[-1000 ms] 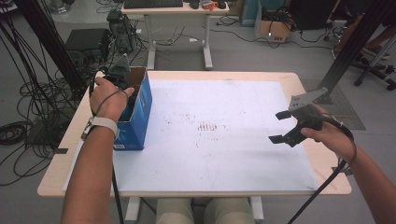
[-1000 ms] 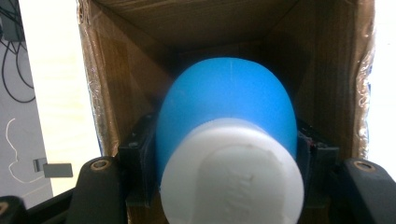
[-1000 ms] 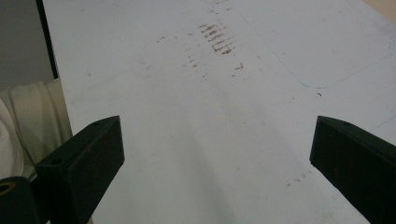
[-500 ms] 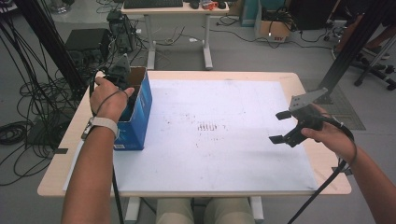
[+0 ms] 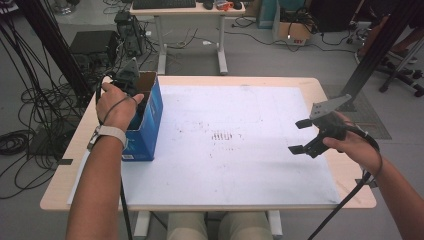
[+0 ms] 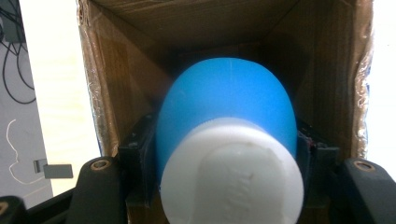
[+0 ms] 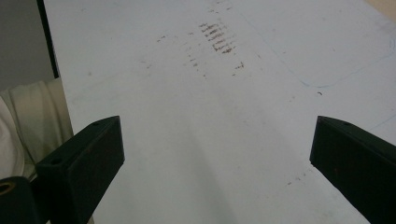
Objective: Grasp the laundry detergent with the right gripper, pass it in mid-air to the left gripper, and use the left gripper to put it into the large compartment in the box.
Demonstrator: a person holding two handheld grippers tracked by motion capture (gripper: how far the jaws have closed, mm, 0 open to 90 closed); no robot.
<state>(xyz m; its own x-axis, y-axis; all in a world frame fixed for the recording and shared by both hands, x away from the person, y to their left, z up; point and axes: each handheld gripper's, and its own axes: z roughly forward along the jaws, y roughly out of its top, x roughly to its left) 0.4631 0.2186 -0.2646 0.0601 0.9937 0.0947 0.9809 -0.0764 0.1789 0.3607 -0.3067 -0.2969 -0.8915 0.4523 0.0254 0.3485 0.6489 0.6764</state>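
A blue bottle (image 6: 224, 107) with a white cap (image 6: 231, 172) sits between the jaws of my left gripper (image 6: 224, 158), which is shut on its body inside an open cardboard box (image 6: 121, 74). From above, that box (image 5: 150, 120) is blue-sided and stands at the table's left edge, with my left gripper (image 5: 131, 85) reaching down into its top. My right gripper (image 5: 301, 136) hovers over the right part of the white mat (image 5: 230, 140), jaws wide open with nothing between them. In the right gripper view the open right gripper (image 7: 215, 163) looks over bare mat (image 7: 196, 116).
The mat carries dark scuff marks (image 5: 222, 135) near its middle. Behind the table stand another desk (image 5: 190, 30), a computer tower (image 5: 129, 32) and floor cables (image 5: 30, 110). A black frame post (image 5: 380, 45) rises at the right. The person's knees (image 5: 220, 227) show below the front edge.
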